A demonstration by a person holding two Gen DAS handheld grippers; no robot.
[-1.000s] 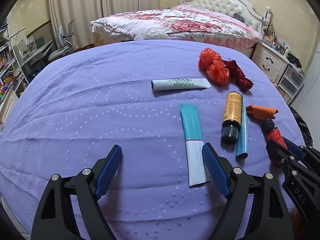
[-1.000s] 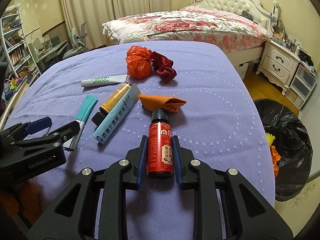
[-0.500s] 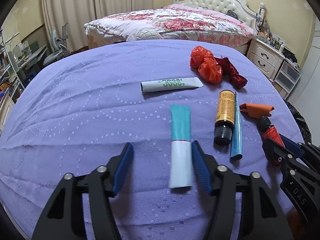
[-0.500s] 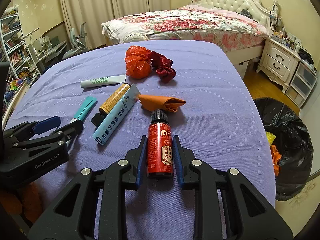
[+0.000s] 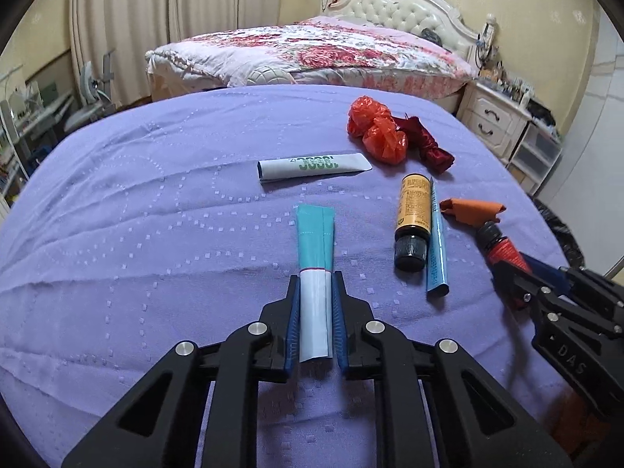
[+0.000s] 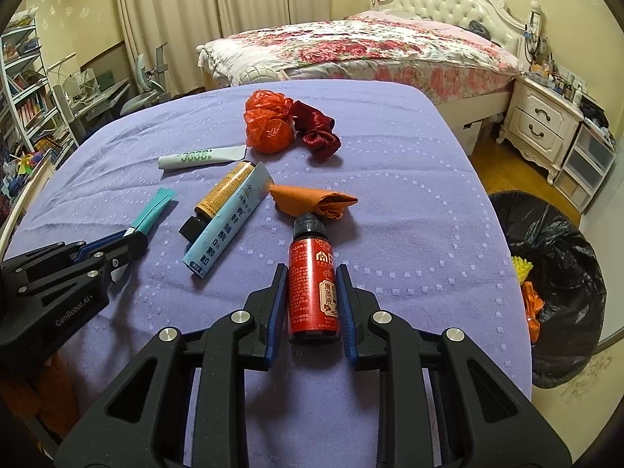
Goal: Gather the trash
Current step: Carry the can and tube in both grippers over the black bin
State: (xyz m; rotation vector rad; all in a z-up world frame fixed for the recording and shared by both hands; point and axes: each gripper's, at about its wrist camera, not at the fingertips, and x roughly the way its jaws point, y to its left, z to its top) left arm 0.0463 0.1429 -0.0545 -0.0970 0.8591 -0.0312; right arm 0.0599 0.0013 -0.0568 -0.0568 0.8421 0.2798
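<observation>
On the purple cloth, the teal tube (image 5: 315, 269) sits clamped in the left gripper (image 5: 316, 284) and the red bottle (image 6: 313, 284) in the right gripper (image 6: 312, 292), so both pickups look secured; next, lifting toward the black bin (image 6: 553, 273).

A second ago the left gripper (image 5: 316, 312) stood wide open, its fingers (image 5: 293, 321) far apart with only one of them near the tube (image 5: 314, 273). Half a second ago they had narrowed, the tube lying loose between them nearer the right-hand finger. Now they are shut on the tube's white end, both blue pads pressing its sides. In the right wrist view the left gripper (image 6: 128, 243) shows the same closing over the tube (image 6: 154, 210).
</observation>
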